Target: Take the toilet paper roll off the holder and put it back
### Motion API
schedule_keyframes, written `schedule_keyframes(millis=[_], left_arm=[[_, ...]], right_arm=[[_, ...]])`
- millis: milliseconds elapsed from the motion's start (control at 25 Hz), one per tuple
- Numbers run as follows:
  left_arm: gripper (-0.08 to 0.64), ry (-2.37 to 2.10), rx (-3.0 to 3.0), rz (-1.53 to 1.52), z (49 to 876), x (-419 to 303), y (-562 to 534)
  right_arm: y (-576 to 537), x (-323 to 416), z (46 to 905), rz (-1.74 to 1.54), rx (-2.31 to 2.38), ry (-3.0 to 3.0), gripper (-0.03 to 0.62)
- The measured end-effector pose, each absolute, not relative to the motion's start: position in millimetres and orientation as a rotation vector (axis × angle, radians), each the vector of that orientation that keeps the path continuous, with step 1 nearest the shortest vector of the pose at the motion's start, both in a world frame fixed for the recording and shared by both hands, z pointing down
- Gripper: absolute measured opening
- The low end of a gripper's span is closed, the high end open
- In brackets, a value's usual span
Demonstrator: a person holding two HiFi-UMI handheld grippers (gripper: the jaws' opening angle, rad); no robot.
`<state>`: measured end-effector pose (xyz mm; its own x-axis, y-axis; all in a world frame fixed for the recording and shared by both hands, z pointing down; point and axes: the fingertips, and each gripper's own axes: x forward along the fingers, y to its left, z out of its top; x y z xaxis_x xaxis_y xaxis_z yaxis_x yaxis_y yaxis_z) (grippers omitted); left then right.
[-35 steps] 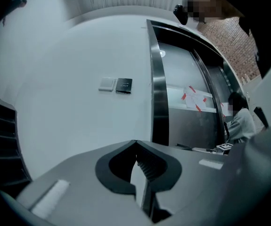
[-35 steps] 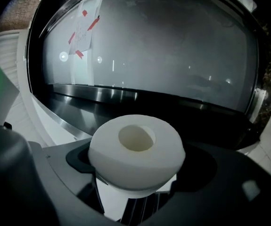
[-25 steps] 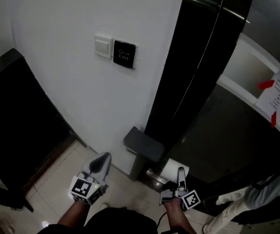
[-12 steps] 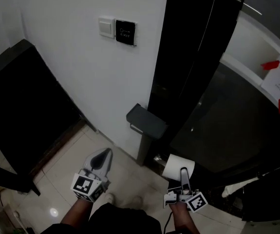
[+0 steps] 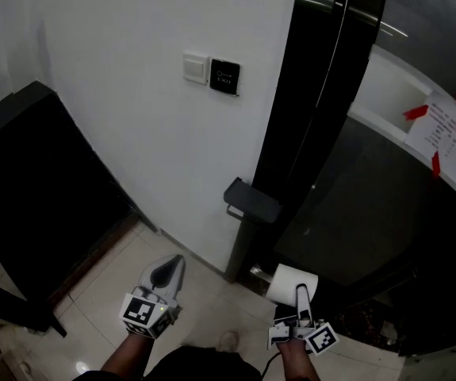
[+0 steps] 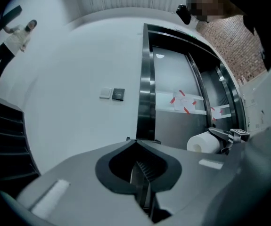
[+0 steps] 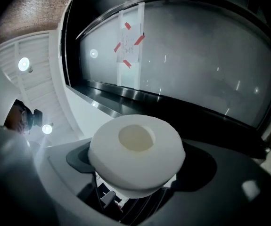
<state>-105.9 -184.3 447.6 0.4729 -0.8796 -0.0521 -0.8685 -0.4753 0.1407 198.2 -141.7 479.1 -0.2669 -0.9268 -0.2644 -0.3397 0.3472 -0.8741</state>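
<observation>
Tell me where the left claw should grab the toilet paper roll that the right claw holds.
Take the toilet paper roll across its curved outer wall, coming from the left, where its flat end with the core hole faces the left claw. The round, soft wall should seat between the pads, and the right claw clamps it. Open the shut left claw first.
</observation>
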Motion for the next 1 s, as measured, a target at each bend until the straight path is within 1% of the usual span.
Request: schedule_keyframes(millis=[240,520,800,1000], left_arm=[[0.002,-1.486,2.656,-0.199,440,-123,-167],[0.002,-1.447,2.672,-0.201,441,-137,-160],[0.002,-1.576,2.613,-0.213,452,-148,-170],[0.002,-1.583,2.619,-0.186,447,-126,-169]], right_arm=[[-112,176,467,-0.836,-1.163,1.816,0.468],[-99,152,459,-0.858,-1.15,1.768,0.468],[-111,158,446,-0.791,-1.166,1.902,0.468],[-130,168,439,-0.8,-1.084,1.914,0.468]])
